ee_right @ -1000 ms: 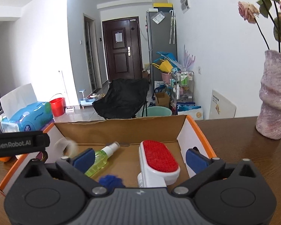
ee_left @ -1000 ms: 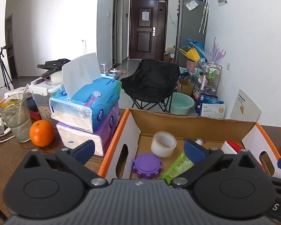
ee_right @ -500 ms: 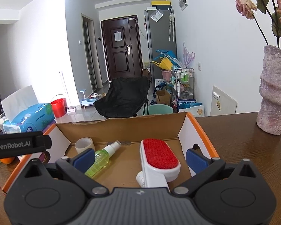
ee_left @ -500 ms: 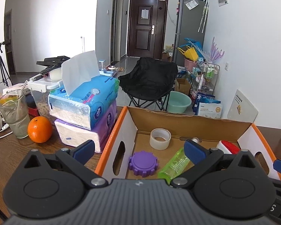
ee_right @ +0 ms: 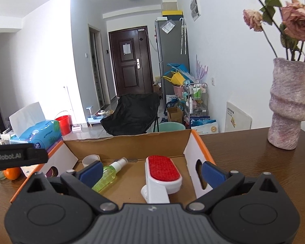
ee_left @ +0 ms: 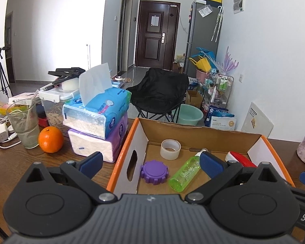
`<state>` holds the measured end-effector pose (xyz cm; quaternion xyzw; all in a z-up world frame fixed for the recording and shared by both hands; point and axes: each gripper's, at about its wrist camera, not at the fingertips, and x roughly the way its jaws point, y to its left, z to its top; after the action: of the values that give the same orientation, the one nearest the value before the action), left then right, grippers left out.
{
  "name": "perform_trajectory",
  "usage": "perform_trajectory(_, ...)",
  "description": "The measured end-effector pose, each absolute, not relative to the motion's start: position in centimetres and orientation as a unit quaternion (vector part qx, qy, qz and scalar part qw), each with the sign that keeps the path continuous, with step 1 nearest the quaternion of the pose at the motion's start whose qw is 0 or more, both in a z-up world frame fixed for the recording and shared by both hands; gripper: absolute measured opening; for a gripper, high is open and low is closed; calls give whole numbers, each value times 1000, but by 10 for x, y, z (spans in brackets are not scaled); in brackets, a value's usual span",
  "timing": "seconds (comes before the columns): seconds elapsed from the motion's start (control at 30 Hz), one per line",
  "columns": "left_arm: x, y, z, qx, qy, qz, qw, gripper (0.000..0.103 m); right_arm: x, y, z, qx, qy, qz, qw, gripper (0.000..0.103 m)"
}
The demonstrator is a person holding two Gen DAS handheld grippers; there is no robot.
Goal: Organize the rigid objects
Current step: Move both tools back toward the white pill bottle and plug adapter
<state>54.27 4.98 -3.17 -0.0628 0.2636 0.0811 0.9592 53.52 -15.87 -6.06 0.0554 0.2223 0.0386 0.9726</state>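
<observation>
At the far left of the left wrist view a glass [ee_left: 24, 125] stands on the wooden table [ee_left: 14, 162], with an orange [ee_left: 50, 139] just beside it. Right of these, two tissue packs [ee_left: 97, 122] are stacked, the blue one on the purple one, close against the left wall of the cardboard box [ee_left: 130, 142] with its orange rim. The left gripper [ee_left: 150, 162] fills the lower part of that view, its fingers spread wide and holding nothing — one blue pad over the table, the other over the box.

Inside the box, from the left: a purple gear-shaped lid [ee_left: 154, 171] lies flat near the front, a roll of tape [ee_left: 170, 149] stands toward the back wall, and a green spray bottle [ee_left: 186, 172] lies on its side, nozzle toward the back. Further right lies a white brush with a red pad [ee_right: 162, 174], seen best in the right wrist view, near the middle of the frame.

The right gripper [ee_right: 152, 171] is likewise spread and empty, its pads either side of the brush without touching it. At the right edge of that view a mottled pink vase [ee_right: 287, 109] with dried roses stands on the table, well apart from the box.
</observation>
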Motion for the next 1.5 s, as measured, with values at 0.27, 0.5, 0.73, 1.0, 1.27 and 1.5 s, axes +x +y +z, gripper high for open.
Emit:
perform_trajectory(0.27,516,51,-28,-63,263,76,960,103,508,-172,-55,59,212,31,975,103)
perform_trajectory(0.5,494,52,-29,-65,269,72,958,103,483,-185,-54,62,209,22,976,103)
perform_trajectory(0.73,469,49,-30,-59,274,68,958,103,456,-198,-53,67,208,13,976,103)
perform_trajectory(1.0,440,47,-28,-56,274,65,958,103,427,-210,-53,68,207,10,976,103)
perform_trajectory(1.27,415,42,-31,-52,284,59,956,103,399,-222,-54,60,208,8,976,103)
perform_trajectory(1.5,394,37,-38,-48,296,50,953,103,373,-234,-56,51,209,4,977,103)
